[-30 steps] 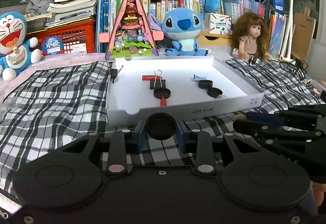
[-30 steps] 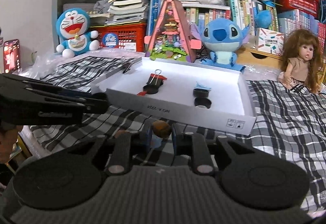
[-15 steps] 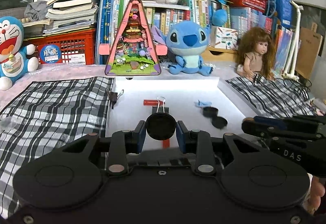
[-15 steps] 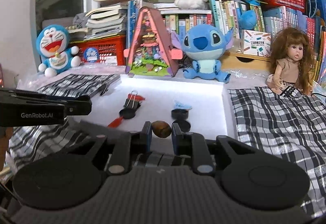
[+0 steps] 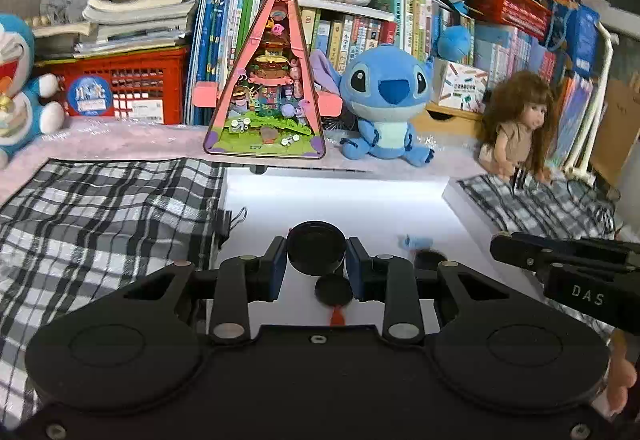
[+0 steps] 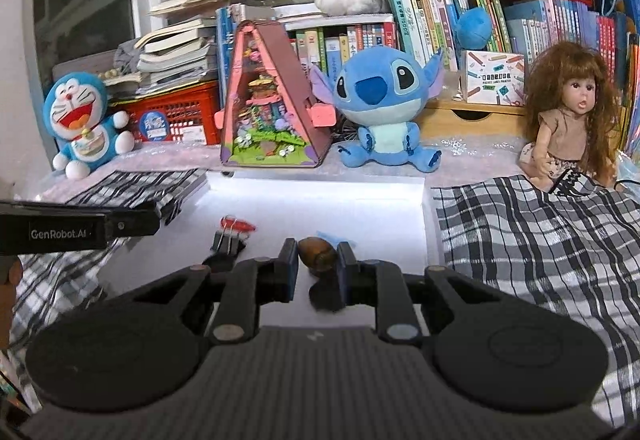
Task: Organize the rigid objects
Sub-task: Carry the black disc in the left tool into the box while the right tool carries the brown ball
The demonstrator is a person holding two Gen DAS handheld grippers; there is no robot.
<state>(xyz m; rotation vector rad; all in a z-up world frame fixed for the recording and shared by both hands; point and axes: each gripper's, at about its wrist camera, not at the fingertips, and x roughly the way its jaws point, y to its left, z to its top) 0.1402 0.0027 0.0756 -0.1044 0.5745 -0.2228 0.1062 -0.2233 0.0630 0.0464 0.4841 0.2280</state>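
My left gripper [image 5: 316, 262] is shut on a black round cap [image 5: 316, 252], held above the white tray [image 5: 360, 196]. Under it in the tray lie another black cap [image 5: 334, 290] and a red piece [image 5: 338, 316]; a small blue piece [image 5: 416, 241] lies to the right. My right gripper [image 6: 318, 262] is shut on a small brown shell-like object [image 6: 316, 254], also over the white tray [image 6: 320, 200]. In the right wrist view a black binder clip [image 6: 228, 240] with a red piece [image 6: 238, 223] lies in the tray, left of my gripper. Each gripper shows at the edge of the other's view.
A checkered cloth [image 5: 100, 220] flanks the tray on both sides [image 6: 540, 240]. Behind it stand a pink triangular dollhouse [image 5: 266, 92], a blue plush [image 6: 380, 100], a doll [image 6: 572, 112], a Doraemon plush [image 6: 82, 120], a red crate [image 5: 120, 88] and shelves of books.
Both grippers have moved forward and up, from in front of the tray's near wall to above its inside, each still holding its object. The tray's contents now lie close beneath them.
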